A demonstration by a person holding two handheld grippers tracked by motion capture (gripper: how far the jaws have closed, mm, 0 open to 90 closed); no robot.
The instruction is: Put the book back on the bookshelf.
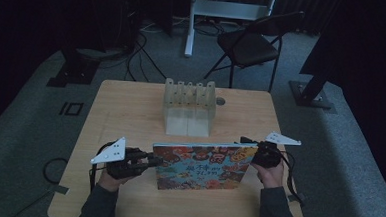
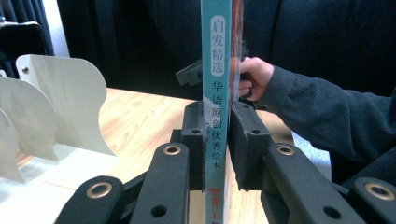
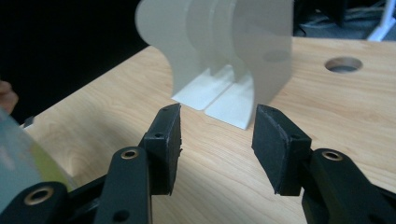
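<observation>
The book (image 1: 204,166) is gripped at its spine by the left gripper (image 1: 150,160); the right gripper (image 3: 217,144) is released, empty; slotting into the rack (image 1: 189,107) remains undone

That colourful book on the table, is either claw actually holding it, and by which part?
Yes. The left claw is clamped on the book at its spine edge, holding it upright. The right claw stands open with nothing between its jaws.

Left gripper (image 2: 215,140) clamps the book's teal spine (image 2: 216,84) upright — a hand (image 2: 252,77) grips beyond, seemingly.
</observation>
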